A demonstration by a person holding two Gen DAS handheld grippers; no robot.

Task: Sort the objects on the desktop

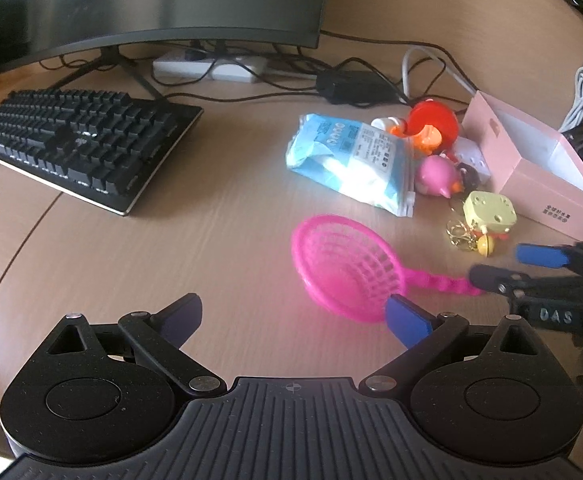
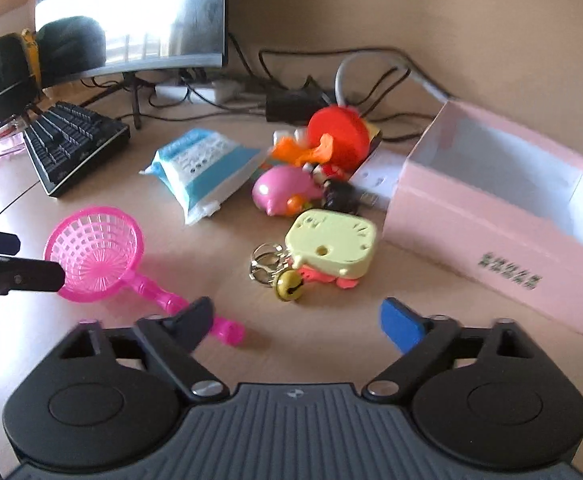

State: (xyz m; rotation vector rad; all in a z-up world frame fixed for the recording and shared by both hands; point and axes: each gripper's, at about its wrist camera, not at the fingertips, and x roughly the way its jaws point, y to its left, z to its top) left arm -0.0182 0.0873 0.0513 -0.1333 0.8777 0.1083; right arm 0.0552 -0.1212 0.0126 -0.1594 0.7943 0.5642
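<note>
Because the pink box (image 2: 471,216) stands open at the desk's (image 2: 219,248) right edge with nothing visible inside, your sorting looks barely begun. Ahead of it lies one blue-and-white packet (image 2: 205,166), nearer the back edge. The pink toy strainer (image 2: 95,254) comes next: its bowl points toward the keyboard (image 2: 71,146) and its handle runs back toward you, ending just beside the inner finger of your right gripper (image 2: 295,320). That makes the right gripper nearer the handle, while your left gripper (image 1: 295,316) sits beside the bowl. Both hang with fingers spread wide, pinching nothing. Smaller still: one red-and-orange toy (image 2: 331,136), one pink pig-like toy (image 2: 281,192), one yellow keychain charm (image 2: 331,246) with a bell and rings. A small dark object sits behind the charm; blur hides what it is.
</note>
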